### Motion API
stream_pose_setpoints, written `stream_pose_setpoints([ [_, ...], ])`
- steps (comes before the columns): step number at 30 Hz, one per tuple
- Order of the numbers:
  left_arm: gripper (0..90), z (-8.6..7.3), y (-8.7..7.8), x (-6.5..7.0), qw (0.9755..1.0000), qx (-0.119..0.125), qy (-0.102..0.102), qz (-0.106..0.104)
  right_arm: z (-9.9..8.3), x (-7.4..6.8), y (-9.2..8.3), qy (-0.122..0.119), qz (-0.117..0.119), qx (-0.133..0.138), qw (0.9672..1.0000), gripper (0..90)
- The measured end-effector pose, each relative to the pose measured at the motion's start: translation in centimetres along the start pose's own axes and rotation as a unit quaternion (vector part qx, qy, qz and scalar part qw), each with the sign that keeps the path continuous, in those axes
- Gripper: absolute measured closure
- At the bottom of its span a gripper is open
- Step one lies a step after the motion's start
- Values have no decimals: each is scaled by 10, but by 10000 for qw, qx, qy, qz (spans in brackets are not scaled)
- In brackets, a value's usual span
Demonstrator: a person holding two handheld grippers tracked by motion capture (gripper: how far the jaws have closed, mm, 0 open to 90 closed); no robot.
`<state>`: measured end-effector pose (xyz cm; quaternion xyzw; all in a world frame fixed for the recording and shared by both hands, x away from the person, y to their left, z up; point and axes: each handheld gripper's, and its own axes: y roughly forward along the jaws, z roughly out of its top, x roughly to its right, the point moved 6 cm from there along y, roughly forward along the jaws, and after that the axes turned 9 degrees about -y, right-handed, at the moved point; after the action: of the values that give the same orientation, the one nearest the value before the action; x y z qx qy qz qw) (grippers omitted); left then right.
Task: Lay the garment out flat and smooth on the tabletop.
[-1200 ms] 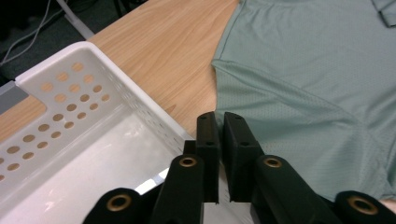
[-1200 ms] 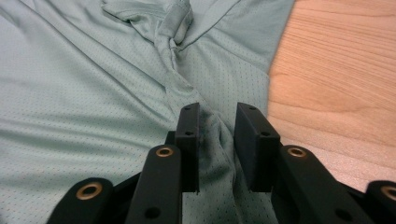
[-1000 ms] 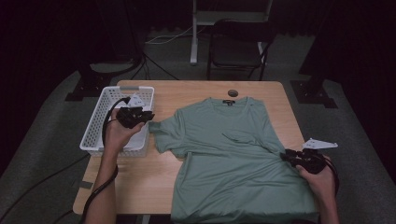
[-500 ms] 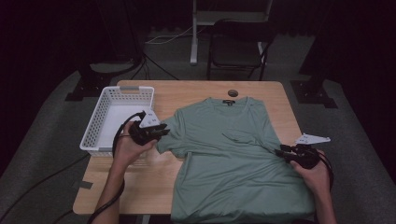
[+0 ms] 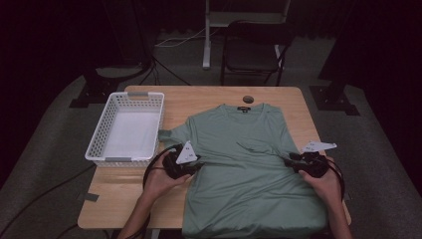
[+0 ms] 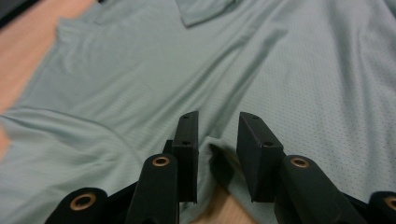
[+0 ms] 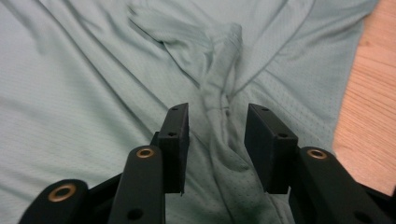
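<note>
Nearest the person, a green T-shirt lies flat on the bench. The left gripper, jaws just opening, straddles its side hem unpinched; the right gripper stands parted around a fabric ridge. Farther left sits a white basket.

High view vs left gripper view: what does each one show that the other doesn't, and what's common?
High view alone: the white basket at the table's left, a small dark disc above the collar, the right claw at the t-shirt's right edge, both forearms and a chair behind. Left gripper view alone: the left claw close up, jaws apart, just been opening, with a raised fold of the shirt's edge between them and bare wood under it, plus the fabric's fine mesh. Shared: the green t-shirt, the wooden tabletop and the left claw.
</note>
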<state>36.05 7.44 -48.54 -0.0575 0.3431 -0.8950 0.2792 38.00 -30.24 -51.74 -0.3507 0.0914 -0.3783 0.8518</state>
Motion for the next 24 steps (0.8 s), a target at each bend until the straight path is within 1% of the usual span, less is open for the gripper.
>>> stream_pose_setpoints([
  [4, 702, -7, 14, 7, 9995, -291, 94, -98, -4, 2, 1, -69, -192, -163, 9997, 663],
  [5, 702, -9, 16, 7, 9993, -340, 78, -116, -5, 2, 1, -52, -218, -150, 9996, 688],
  [7, 706, -13, 18, 8, 9988, -457, 83, -157, -8, 4, -3, -37, -278, -114, 9995, 768],
  [10, 723, -18, 21, 8, 9983, -547, 48, -201, -12, 8, -7, -52, -355, -141, 9993, 820],
  [13, 735, -21, 20, 7, 9984, -509, -10, -261, -17, 12, -11, -47, -410, -142, 9990, 830],
  [14, 736, -22, 19, 7, 9982, -532, 22, -261, -18, 14, -13, -16, -431, -134, 9990, 830],
  [16, 737, -23, 19, 7, 9984, -486, -46, -287, -22, 18, -17, 24, -463, -114, 9989, 830],
  [18, 738, -24, 18, 6, 9984, -464, -57, -302, -27, 22, -21, 50, -501, -111, 9987, 830],
  [21, 743, -25, 18, 6, 9986, -414, -124, -315, -35, 32, -29, 120, -596, -89, 9981, 829],
  [22, 744, -25, 18, 6, 9986, -370, -165, -329, -38, 35, -32, 156, -637, -89, 9978, 829],
  [24, 744, -26, 18, 6, 9986, -356, -195, -331, -45, 44, -38, 246, -739, -91, 9969, 830],
])
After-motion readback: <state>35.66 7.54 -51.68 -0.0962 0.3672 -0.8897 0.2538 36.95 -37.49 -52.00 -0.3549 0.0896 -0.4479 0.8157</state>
